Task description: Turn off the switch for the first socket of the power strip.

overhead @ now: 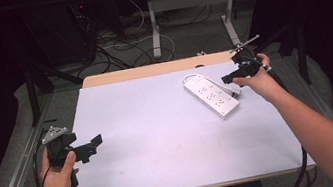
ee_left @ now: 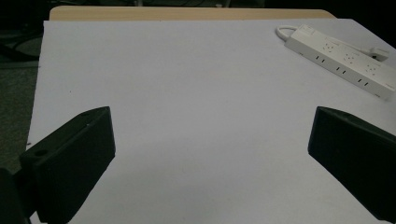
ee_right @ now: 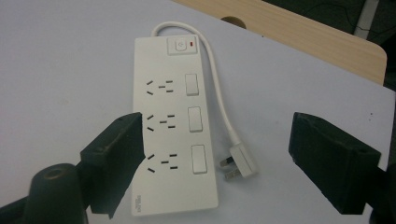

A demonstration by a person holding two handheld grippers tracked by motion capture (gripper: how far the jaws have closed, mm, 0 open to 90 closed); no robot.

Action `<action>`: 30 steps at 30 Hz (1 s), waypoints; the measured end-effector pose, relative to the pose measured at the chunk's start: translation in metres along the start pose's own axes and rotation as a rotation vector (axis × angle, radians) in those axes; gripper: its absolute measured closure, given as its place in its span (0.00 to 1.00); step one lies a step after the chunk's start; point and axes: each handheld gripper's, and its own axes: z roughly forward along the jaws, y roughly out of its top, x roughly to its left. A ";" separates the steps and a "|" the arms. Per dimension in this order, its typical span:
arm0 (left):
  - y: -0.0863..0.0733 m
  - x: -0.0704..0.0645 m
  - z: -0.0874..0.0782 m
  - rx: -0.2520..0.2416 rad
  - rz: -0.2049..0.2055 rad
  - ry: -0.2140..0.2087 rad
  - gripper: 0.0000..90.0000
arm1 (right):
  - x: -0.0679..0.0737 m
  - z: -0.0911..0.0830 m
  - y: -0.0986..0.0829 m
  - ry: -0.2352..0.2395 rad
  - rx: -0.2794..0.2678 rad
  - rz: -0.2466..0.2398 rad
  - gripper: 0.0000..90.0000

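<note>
**Power strip waiting at the far right, both grippers empty**

Largest first: a table (overhead: 161, 140) under a pale sheet, wooden edge showing at the back. On its far right part, lying flat and at an angle, a white power strip (overhead: 211, 95) with three socket groups, a switch beside each and a master switch at the cable end. Beside the strip, a short white cable (ee_right: 219, 93) looping round to the plug (ee_right: 238, 165), prongs facing the strip body, just apart from it.

Right gripper (overhead: 241, 72) hovering just over the strip's near end, jaws spread wide, nothing between them. Left gripper (overhead: 82, 150) well apart at the near left, jaws likewise wide and empty.

Probably light, rigid and smooth-sided plastic: best taken across the narrow width near the middle, clear of the switches. Cable limp, likely to trail and drag the plug; smooth casing liable to slip under a shallow pinch.
</note>
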 end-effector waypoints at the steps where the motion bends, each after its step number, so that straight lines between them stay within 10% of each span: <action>1: 0.000 0.000 0.000 -0.001 -0.001 -0.001 0.01 | 0.000 0.001 0.002 0.001 0.004 0.000 0.20; 30: -0.001 0.001 0.001 0.003 0.001 -0.001 0.01 | 0.001 0.048 0.026 -0.003 0.062 0.040 0.38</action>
